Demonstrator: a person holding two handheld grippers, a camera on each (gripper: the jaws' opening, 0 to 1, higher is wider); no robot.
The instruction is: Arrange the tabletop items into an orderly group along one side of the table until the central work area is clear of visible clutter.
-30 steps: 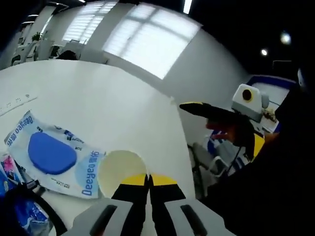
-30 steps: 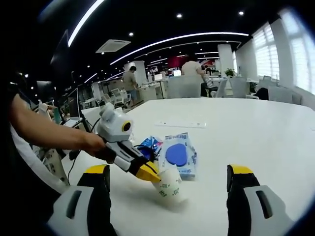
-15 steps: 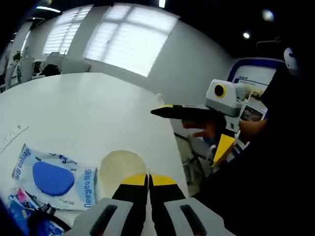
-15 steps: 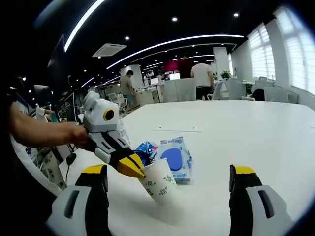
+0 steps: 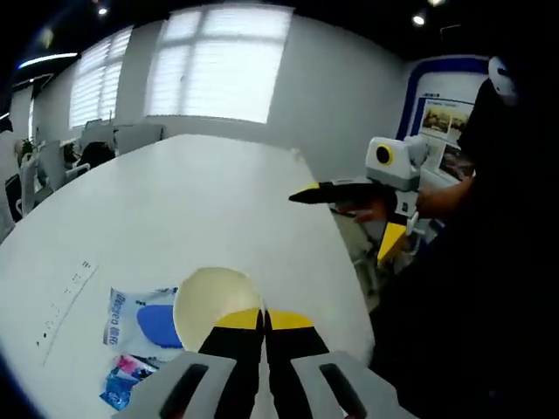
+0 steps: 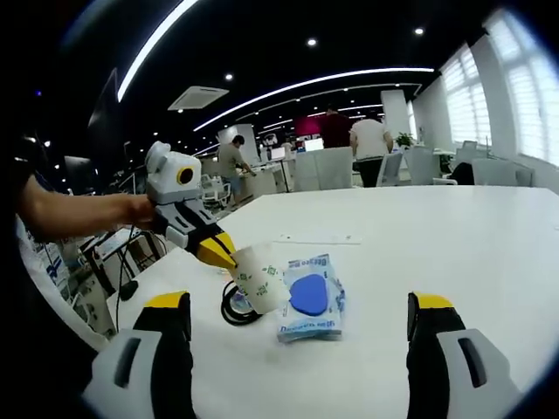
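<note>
Open-plan office, strip lights overhead, people standing at desks in the upper centre of the right gripper view. Broad white table (image 6: pixel 454 253) runs across the frame.

Left gripper (image 6: pixel 225 253), seen at centre left of the right gripper view, has its yellow-tipped jaws pinched together on the rim of a paper cup (image 6: pixel 258 279); cup tilted, lifted off the table. In the left gripper view the cup's pale mouth (image 5: pixel 214 305) sits at bottom centre, right at the closed jaws.

Blue-and-white packet (image 6: pixel 313 298) lies flat on the table just right of the cup. Black coiled cable (image 6: pixel 234 307) lies under and beside the cup. A small colourful sachet (image 5: pixel 122 384) rests lower left in the left gripper view, touching the packet.

Right gripper (image 5: pixel 349 214), at centre right of the left gripper view, jaws spread wide, holding nothing.
</note>
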